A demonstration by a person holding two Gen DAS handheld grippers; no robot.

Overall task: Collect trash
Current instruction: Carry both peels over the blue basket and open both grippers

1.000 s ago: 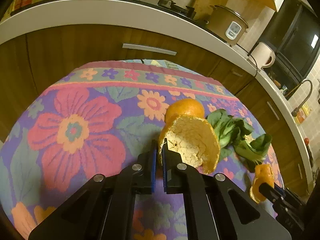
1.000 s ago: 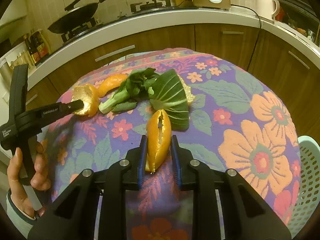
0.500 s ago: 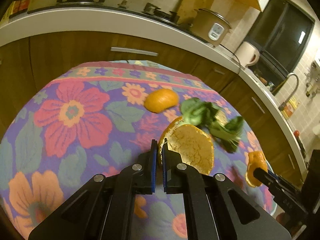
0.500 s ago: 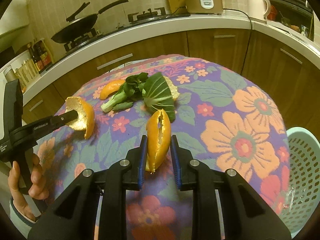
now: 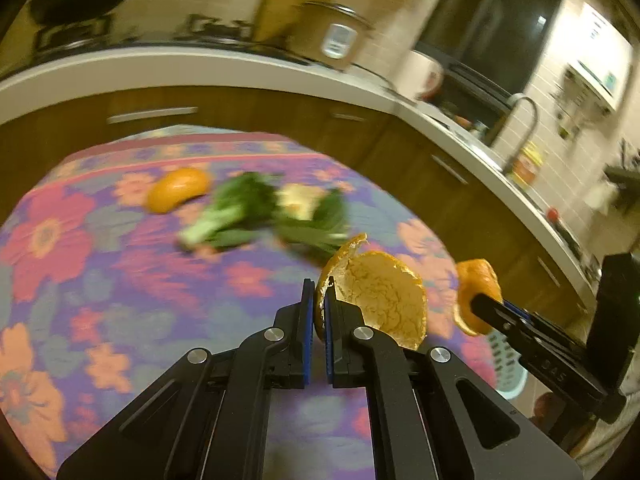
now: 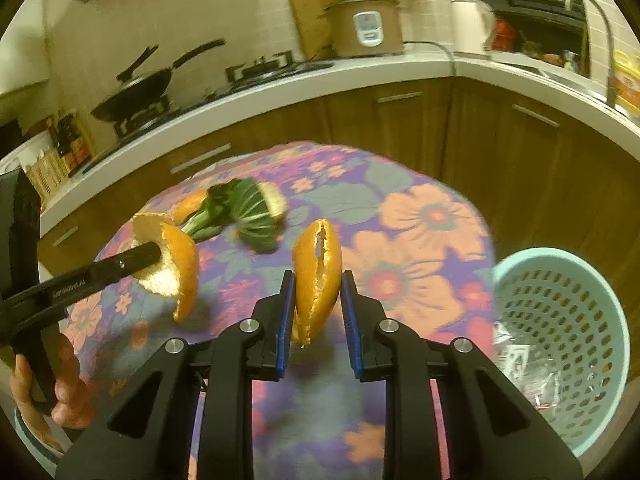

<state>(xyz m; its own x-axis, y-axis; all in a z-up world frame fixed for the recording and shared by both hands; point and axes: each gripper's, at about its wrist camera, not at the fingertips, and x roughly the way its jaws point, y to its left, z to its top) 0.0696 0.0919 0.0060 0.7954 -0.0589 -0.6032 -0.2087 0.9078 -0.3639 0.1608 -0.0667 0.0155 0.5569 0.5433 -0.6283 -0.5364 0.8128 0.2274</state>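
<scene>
My left gripper [image 5: 318, 304] is shut on the rim of a cup-shaped piece of orange peel [image 5: 380, 300], held above the flowered tablecloth [image 5: 100, 280]. From the right wrist view the same left gripper [image 6: 154, 254] and its peel [image 6: 180, 264] hang at the left. My right gripper [image 6: 318, 280] is shut on a folded, split piece of orange peel [image 6: 318, 272]; in the left wrist view that gripper [image 5: 474, 300] and peel [image 5: 478, 276] sit at the right. On the cloth lie green leafy scraps [image 6: 244, 212] [image 5: 248, 216] and another orange peel [image 5: 178, 194].
A pale green perforated basket [image 6: 560, 340] holding clear wrappers stands to the right, below the table edge. A curved white counter with brown cabinets rings the table, carrying a pan [image 6: 136, 92], rice cooker [image 6: 366, 26] and kettle [image 6: 470, 26]. A hand [image 6: 60, 384] grips the left tool.
Both grippers have carried their peels rightward and slightly up, away from the greens. The basket has come far more into the right wrist view. The scraps on the cloth stay put.
</scene>
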